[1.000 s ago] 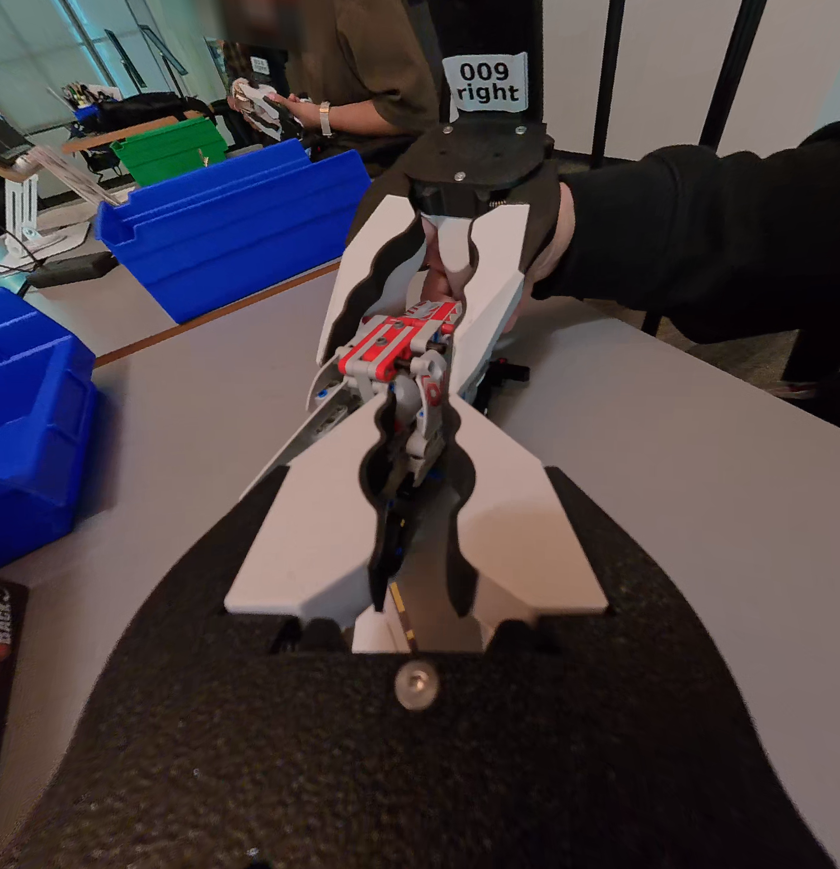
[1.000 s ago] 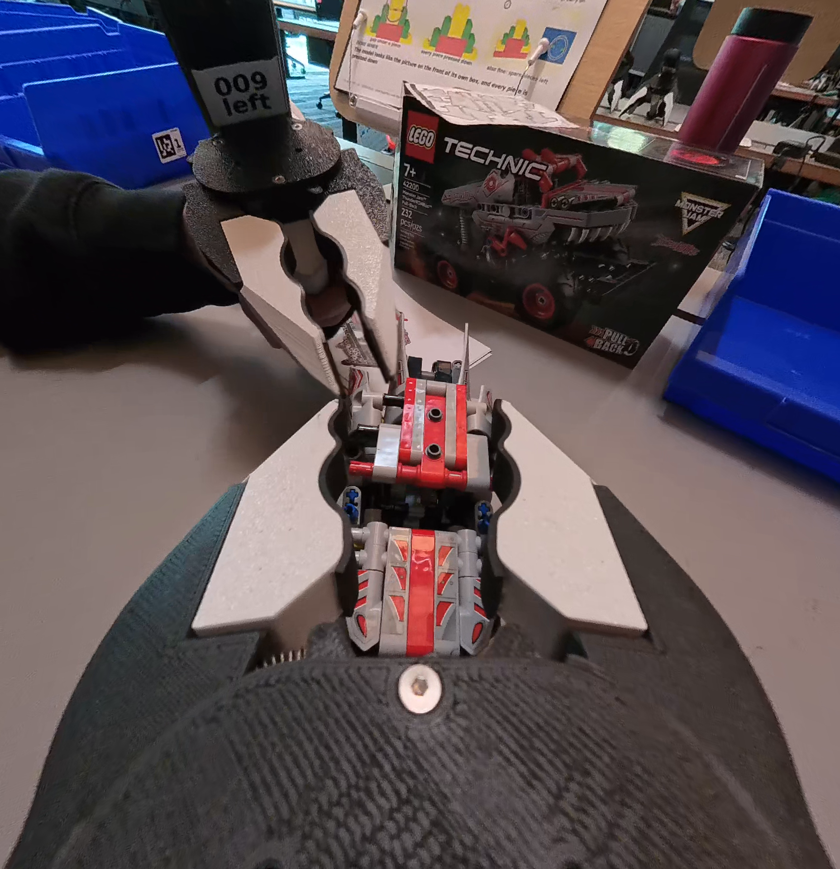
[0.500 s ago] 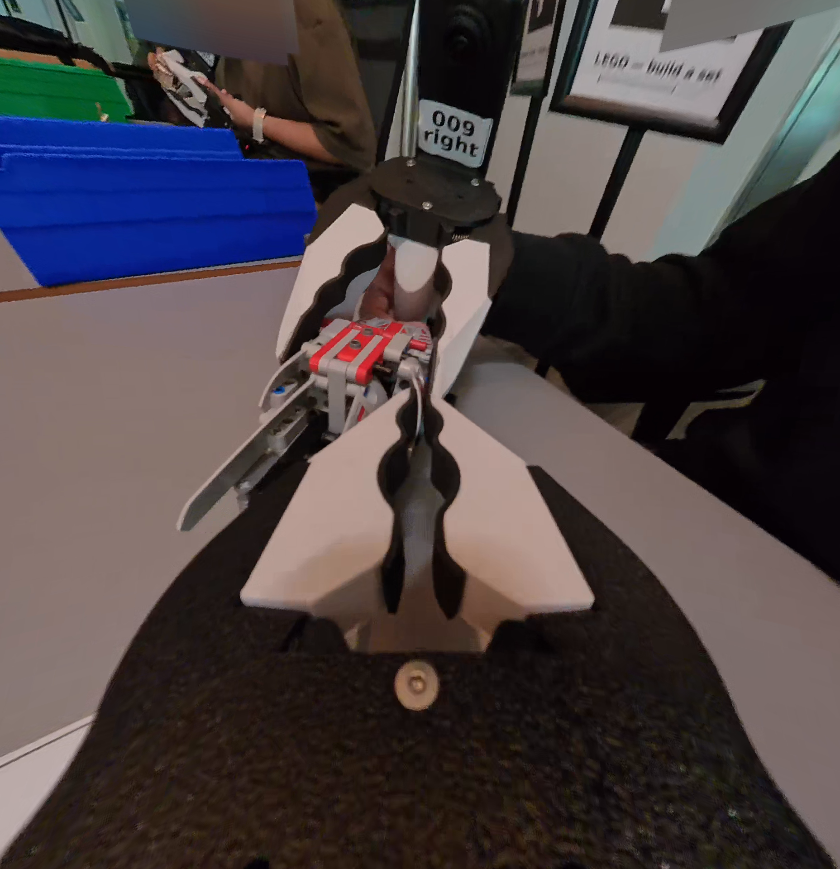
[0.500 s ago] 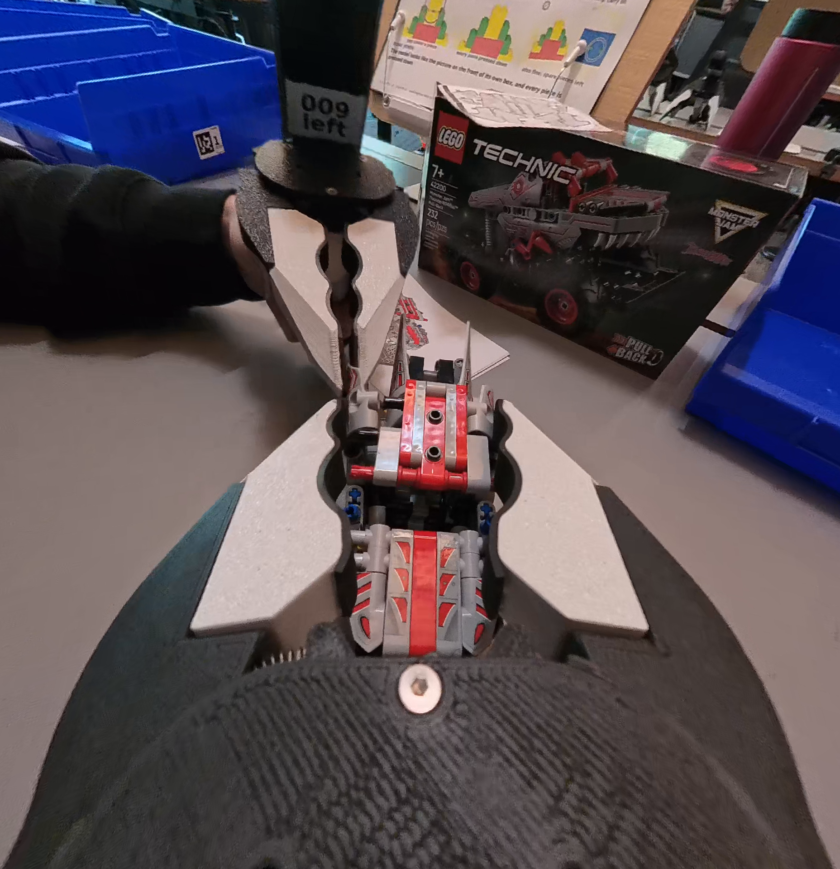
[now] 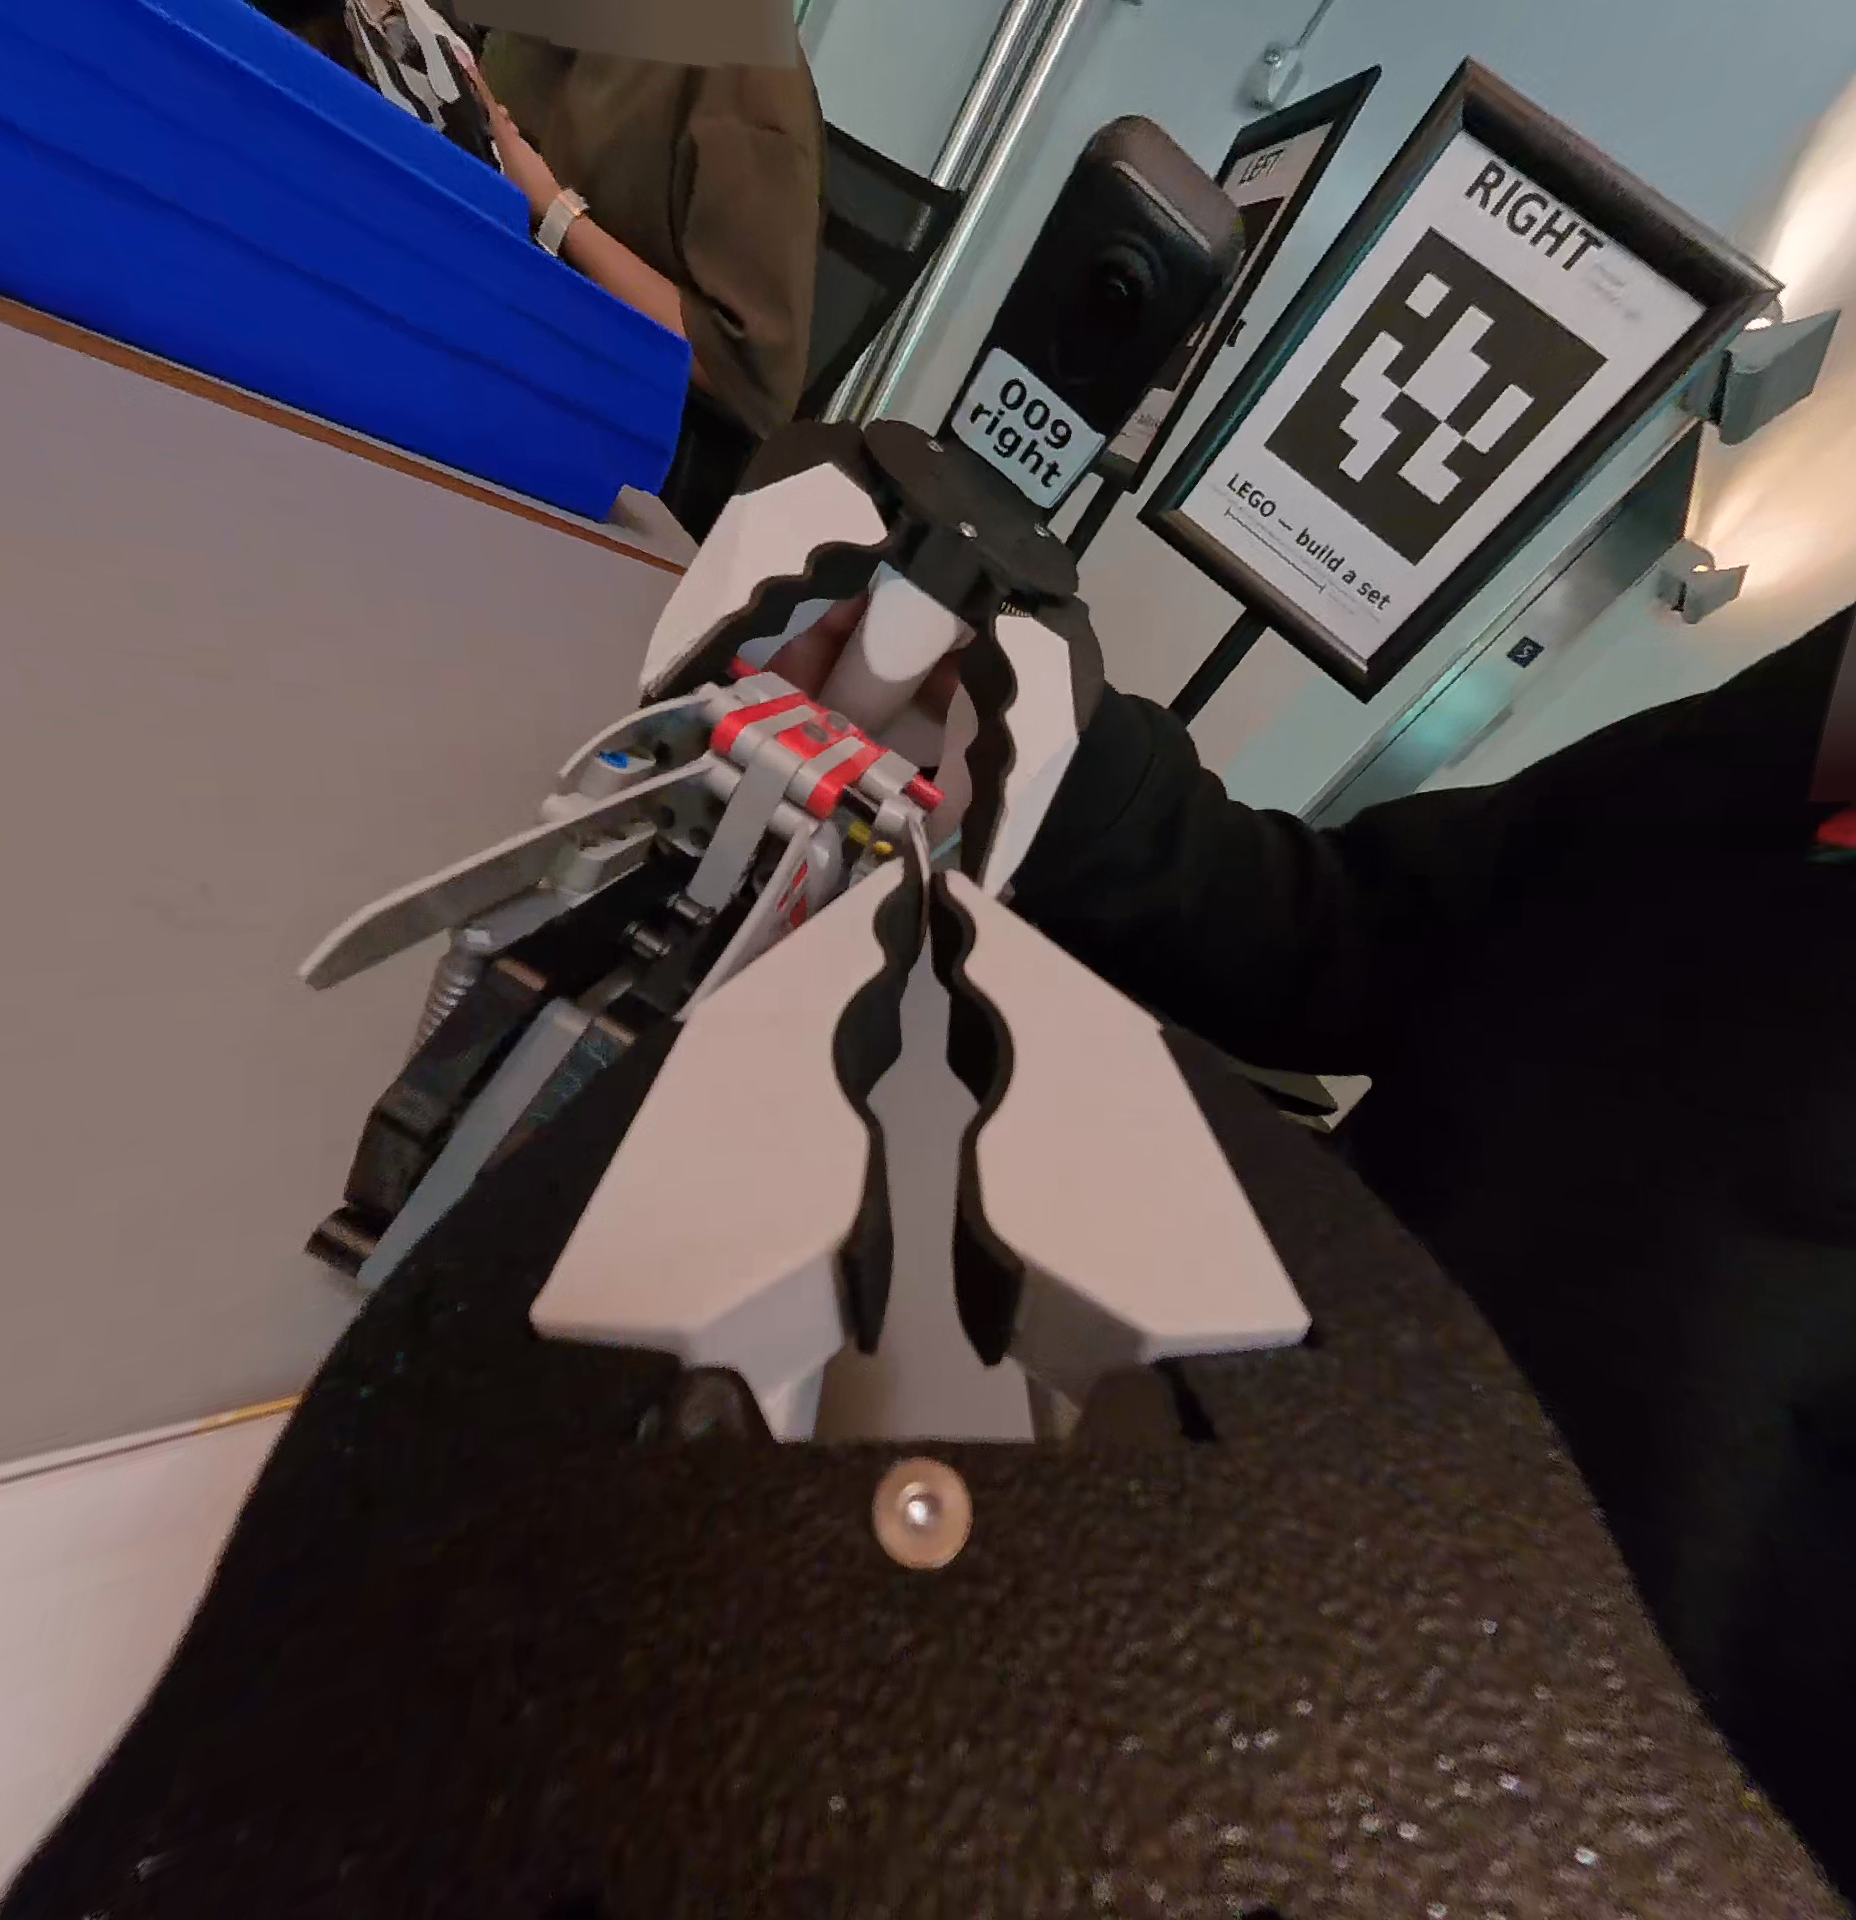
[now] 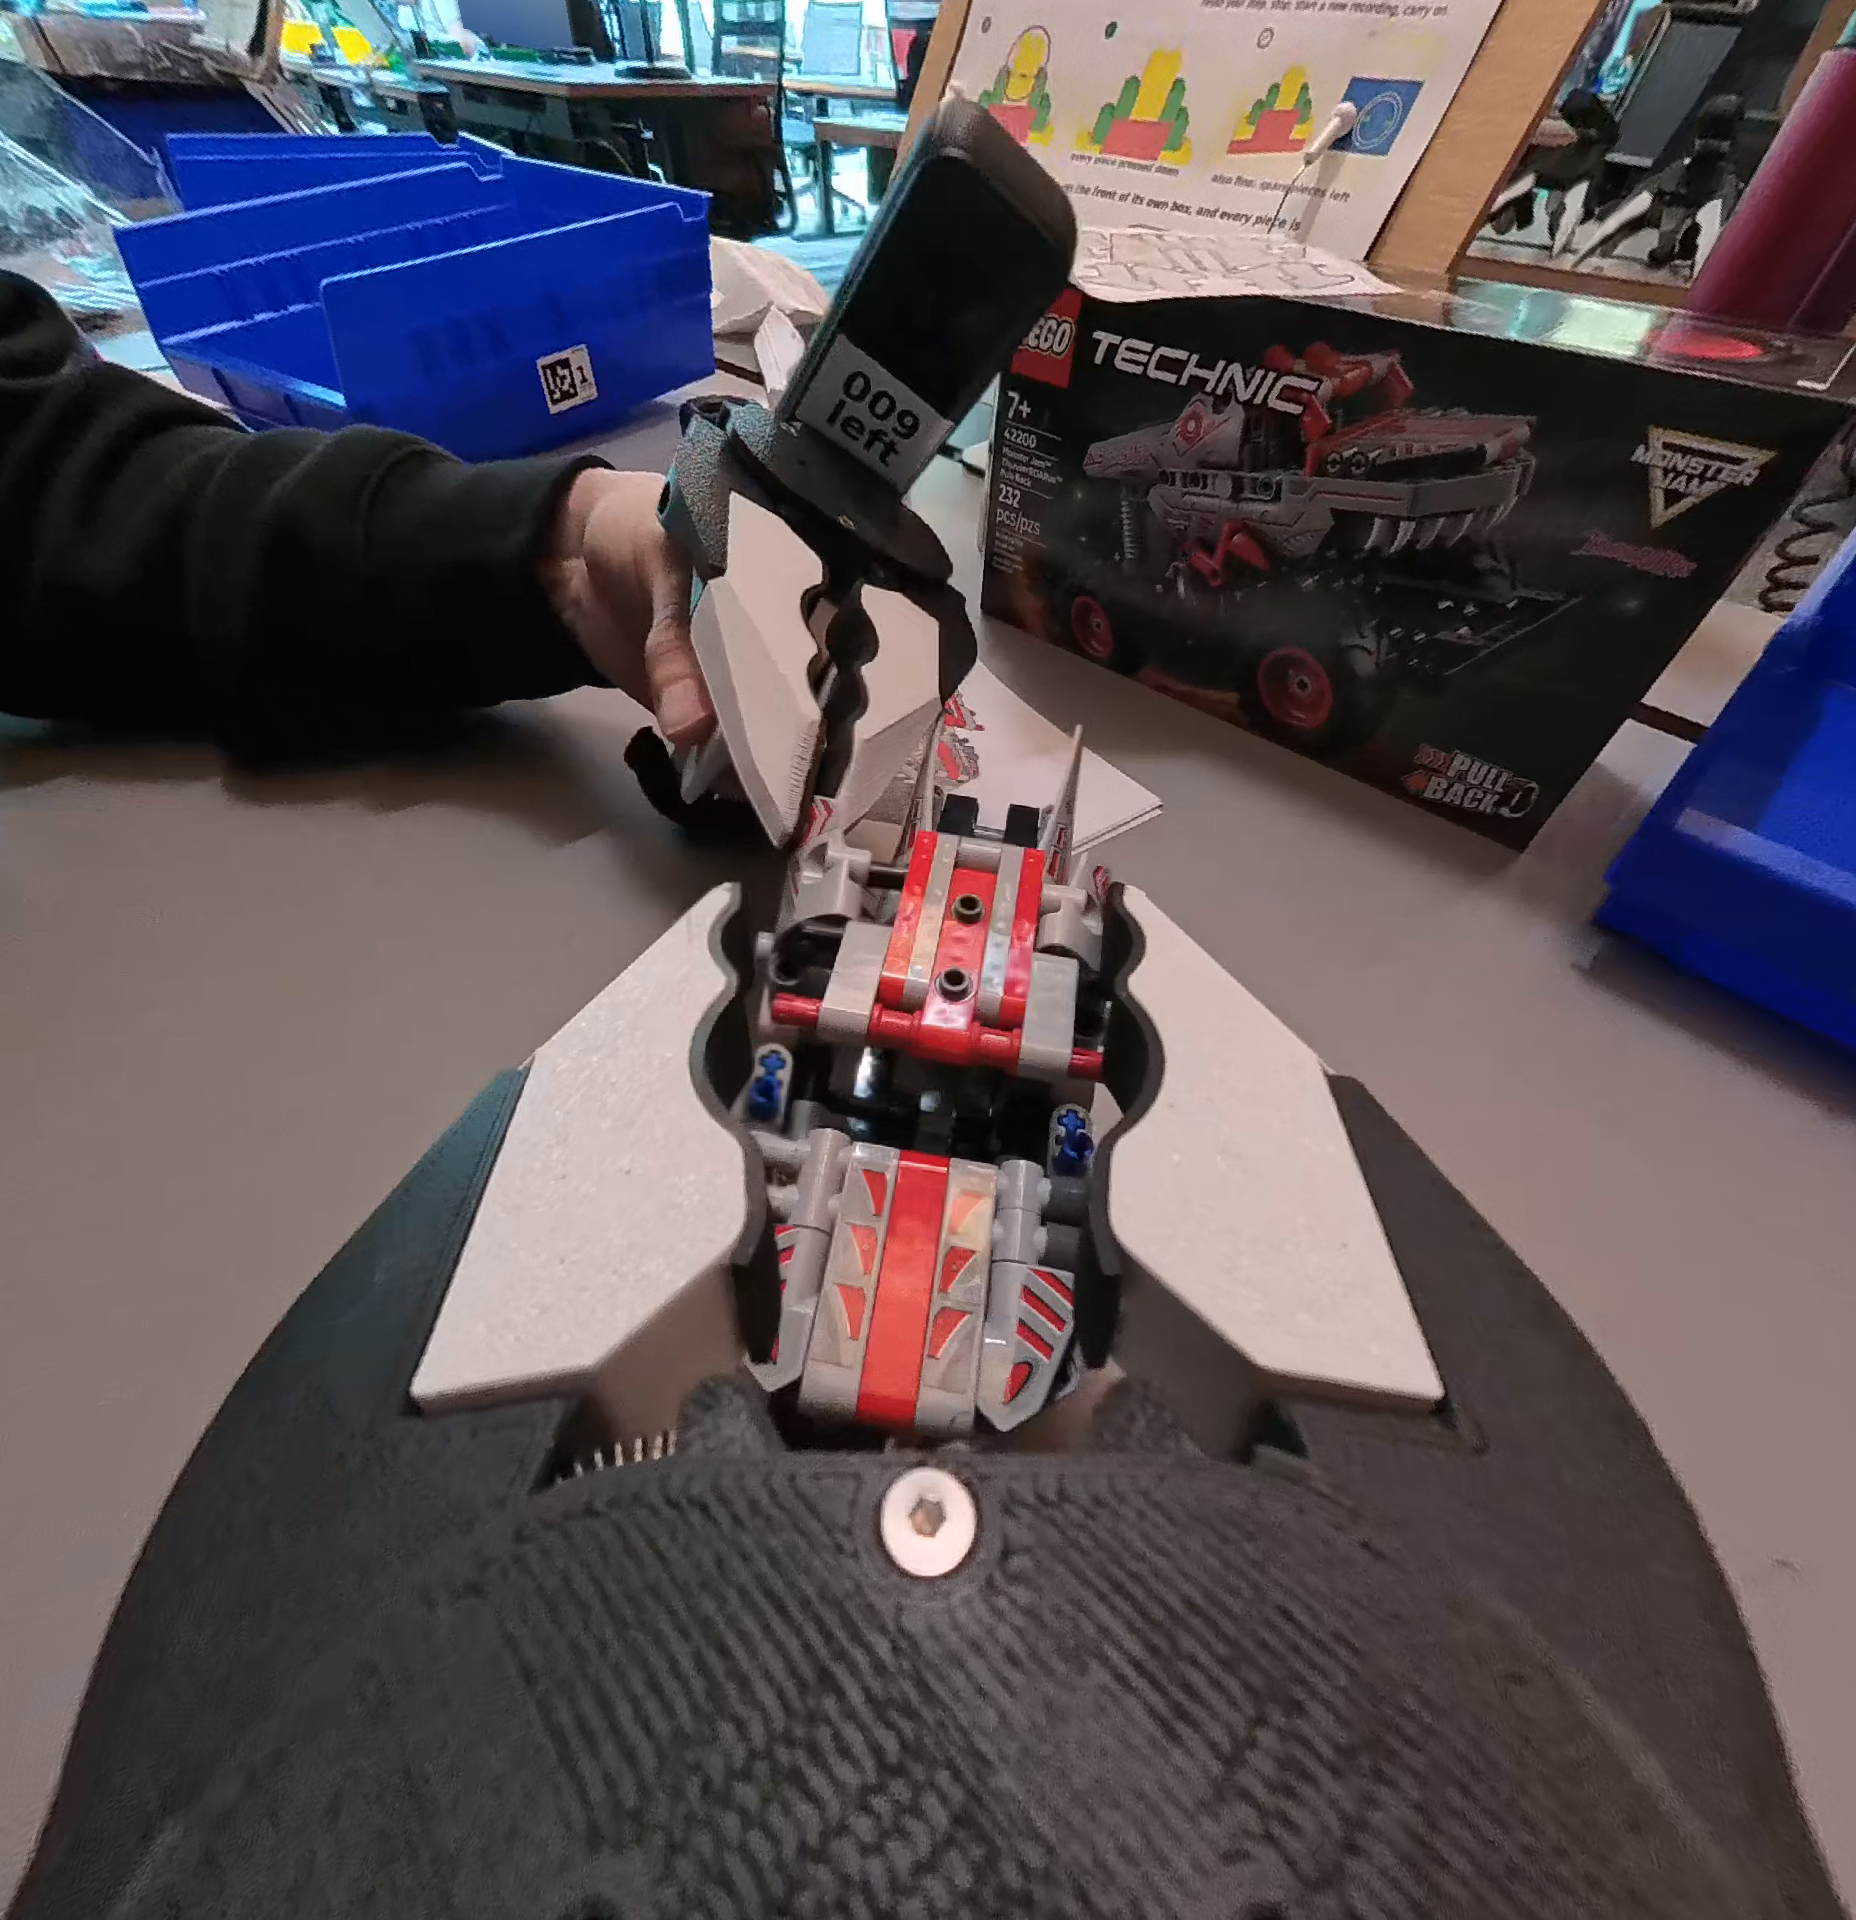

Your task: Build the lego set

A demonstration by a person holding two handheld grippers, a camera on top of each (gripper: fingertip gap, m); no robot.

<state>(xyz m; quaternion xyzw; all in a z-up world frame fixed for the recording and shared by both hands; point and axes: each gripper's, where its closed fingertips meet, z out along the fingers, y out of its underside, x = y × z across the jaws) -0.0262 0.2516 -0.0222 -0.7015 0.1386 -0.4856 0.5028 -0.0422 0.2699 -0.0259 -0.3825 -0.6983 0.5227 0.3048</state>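
My right gripper [image 6: 929, 1039] is closed around the lego truck [image 6: 929, 1049], a grey and red model with black parts; its jaws stand only as wide as the body, pressing on both flanks. The truck sits between the white fingers [image 6: 591, 1195], nose toward the camera, held above the grey table [image 6: 280, 987]. From the left wrist view I see that same gripper [image 5: 851, 769] facing me with the truck [image 5: 758, 758] in it, a long grey blade piece [image 5: 446, 914] sticking out toward the table side.

My left gripper [image 5: 929, 883] has its jaws nearly together, the tips pinching a thin pale curved strip at the truck's rear edge. In the right wrist view this gripper [image 6: 799, 821] comes down tilted, tips touching the truck's far left corner, a hand [image 6: 633, 592] in a black sleeve behind it.

The table is plain grey and matte. On it, beyond the truck, stands the set's dark box [image 6: 1371, 540], with a folded booklet [image 6: 1049, 769] lying just in front. Blue bins [image 6: 436, 281] stand at the far left, another blue bin [image 6: 1786, 831] at the right edge. An instruction sheet [image 6: 1215, 104] leans up behind the box. In the left wrist view a framed sign [image 5: 1443, 384] stands on a pole, and a seated person [image 5: 685, 177] is beyond a blue bin [image 5: 280, 260].
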